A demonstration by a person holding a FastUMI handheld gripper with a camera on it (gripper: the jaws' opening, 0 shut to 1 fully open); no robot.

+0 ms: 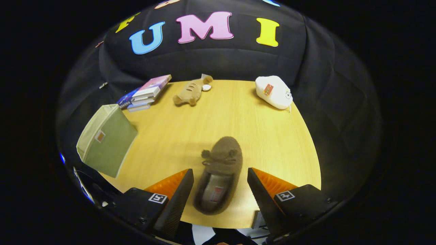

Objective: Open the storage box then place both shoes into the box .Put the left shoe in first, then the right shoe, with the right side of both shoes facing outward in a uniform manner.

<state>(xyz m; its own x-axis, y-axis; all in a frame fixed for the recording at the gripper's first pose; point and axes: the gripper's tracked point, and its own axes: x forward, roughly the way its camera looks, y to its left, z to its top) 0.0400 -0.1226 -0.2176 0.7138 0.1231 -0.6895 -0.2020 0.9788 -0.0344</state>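
One brown fuzzy slipper with a bow [219, 175] lies on our light wooden table [272, 143], between our gripper [220, 177] fingers, which stand wide apart and grip nothing. We see the green fabric storage box [106, 144] near the table's left edge.

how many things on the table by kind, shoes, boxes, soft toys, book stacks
shoes: 1, brown slipper between the open gripper fingers
storage boxes: 1, green box
soft toys: 2, brown plush, white plush
book stacks: 1, books
total: 5
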